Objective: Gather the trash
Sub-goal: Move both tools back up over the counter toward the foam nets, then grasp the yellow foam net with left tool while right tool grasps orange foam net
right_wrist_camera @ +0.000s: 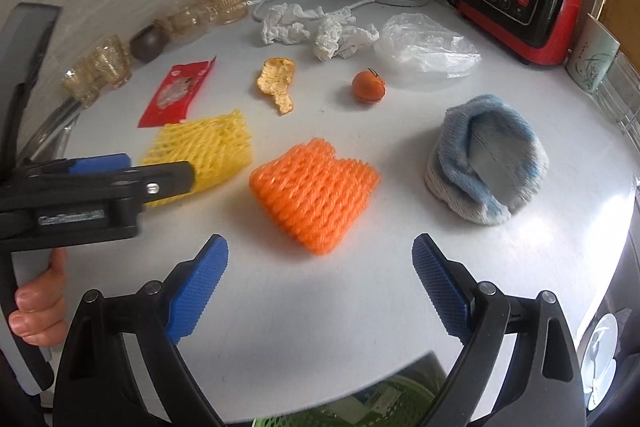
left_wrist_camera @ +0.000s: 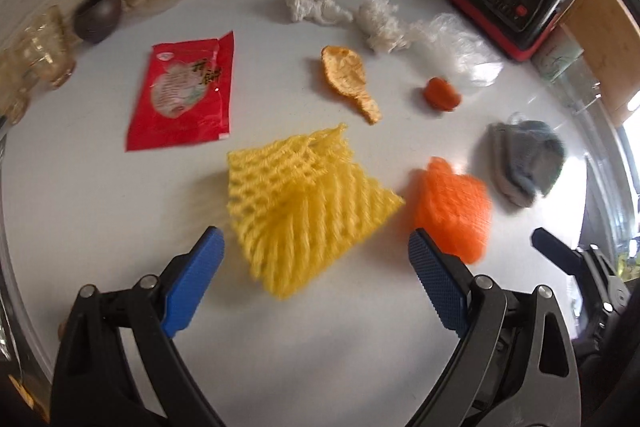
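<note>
At the far left, a row of amber glass cups (right_wrist_camera: pixel 100 67) stood along the wall, close enough that a wide swing could have knocked one over. The red wrapper (left_wrist_camera: pixel 182 93) lay flat on the desk (left_wrist_camera: pixel 100 195), and its thinness would likely have let pads slide over it. The left tool (left_wrist_camera: pixel 316 259) was spread wide over the yellow foam net (left_wrist_camera: pixel 304 203), pinching nothing; the net looked springy and might have slipped out of a shallow bite. The right tool (right_wrist_camera: pixel 320 263) was likewise spread and empty, just short of the orange foam net (right_wrist_camera: pixel 314 193). With the two tools side by side, they risked bumping. The peel (right_wrist_camera: pixel 276 83), the small orange piece (right_wrist_camera: pixel 368 87), tissues (right_wrist_camera: pixel 316 27) and plastic bag (right_wrist_camera: pixel 428 45) lay further back with bare desk between them. At the right, the blue cloth (right_wrist_camera: pixel 484 157) sat near the rounded edge; a green basket (right_wrist_camera: pixel 360 407) showed below the near rim.
</note>
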`<state>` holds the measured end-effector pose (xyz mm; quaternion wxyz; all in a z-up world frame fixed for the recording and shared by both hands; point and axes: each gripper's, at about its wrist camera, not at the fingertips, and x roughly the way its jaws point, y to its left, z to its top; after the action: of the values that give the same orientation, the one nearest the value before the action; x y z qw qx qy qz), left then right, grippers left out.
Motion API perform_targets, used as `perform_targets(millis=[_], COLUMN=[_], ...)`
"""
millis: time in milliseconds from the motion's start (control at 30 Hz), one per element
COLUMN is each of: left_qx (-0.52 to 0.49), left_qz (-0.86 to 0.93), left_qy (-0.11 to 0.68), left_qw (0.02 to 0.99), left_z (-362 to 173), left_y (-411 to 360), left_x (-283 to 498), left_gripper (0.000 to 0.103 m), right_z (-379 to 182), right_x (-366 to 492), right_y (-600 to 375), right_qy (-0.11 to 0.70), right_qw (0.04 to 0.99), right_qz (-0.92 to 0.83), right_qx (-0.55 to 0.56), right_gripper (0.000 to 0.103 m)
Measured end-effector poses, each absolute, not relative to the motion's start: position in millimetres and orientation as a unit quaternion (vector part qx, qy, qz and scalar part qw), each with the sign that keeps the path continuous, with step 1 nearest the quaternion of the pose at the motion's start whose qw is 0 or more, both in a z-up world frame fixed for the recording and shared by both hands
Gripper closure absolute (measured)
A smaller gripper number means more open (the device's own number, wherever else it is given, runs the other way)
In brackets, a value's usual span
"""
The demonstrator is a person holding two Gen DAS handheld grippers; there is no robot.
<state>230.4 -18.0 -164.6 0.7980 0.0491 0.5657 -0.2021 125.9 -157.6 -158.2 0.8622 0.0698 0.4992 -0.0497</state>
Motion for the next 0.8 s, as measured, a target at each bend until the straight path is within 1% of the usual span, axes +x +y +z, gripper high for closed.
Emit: perform_targets(millis=[67,133,167,233,267,333,400,467,500,667,733,800], left_qx=[0.054,0.048,0.047,0.047,0.047,0.042,0.039,0.03,0.027,0.018,0.023,0.025], left_qz=[-0.198,-0.205,-0.206,-0.212,-0.215,-0.216,-0.219,-0.226,-0.227,-0.223,-0.222,-0.222], left_qy=[0.572,0.581,0.583,0.588,0.591,0.587,0.586,0.588,0.589,0.589,0.584,0.581], left_qw=[0.794,0.787,0.785,0.779,0.776,0.779,0.779,0.776,0.775,0.777,0.78,0.783], left_z=[-171.8,-177.6,-178.9,-181.8,-183.3,-182.2,-180.1,-179.2,-179.7,-177.2,-175.0,-172.8], left_y=[-21.4,-22.6,-23.1,-24.9,-25.3,-23.3,-21.0,-16.2,-15.4,-10.6,-9.6,-10.3], left_x=[237.6,245.2,246.8,250.3,251.8,254.3,257.0,259.2,260.2,259.6,257.0,256.2], left_gripper=[0.014,0.017,0.02,0.035,0.047,0.059,0.078,0.086,0.088,0.09,0.09,0.09], right_z=[-162.6,-166.3,-167.9,-171.1,-172.6,-173.5,-174.3,-174.6,-174.7,-176.1,-179.9,-183.7], right_x=[132.2,136.1,137.7,141.4,143.2,145.3,148.8,152.4,154.1,162.4,167.1,170.5], right_y=[-160.4,-163.1,-164.5,-167.2,-169.2,-170.9,-170.4,-167.7,-166.3,-162.2,-161.1,-160.9], right_qy=[0.5,0.501,0.502,0.504,0.505,0.505,0.507,0.508,0.509,0.512,0.518,0.524], right_qw=[0.861,0.86,0.859,0.857,0.856,0.854,0.852,0.852,0.852,0.851,0.848,0.845], right_qz=[-0.051,-0.054,-0.056,-0.058,-0.057,-0.054,-0.051,-0.049,-0.048,-0.047,-0.049,-0.047], right_qx=[0.077,0.081,0.083,0.09,0.1,0.112,0.117,0.113,0.109,0.102,0.097,0.097], right_gripper=[0.013,0.013,0.013,0.013,0.013,0.015,0.016,0.017,0.017,0.018,0.023,0.031])
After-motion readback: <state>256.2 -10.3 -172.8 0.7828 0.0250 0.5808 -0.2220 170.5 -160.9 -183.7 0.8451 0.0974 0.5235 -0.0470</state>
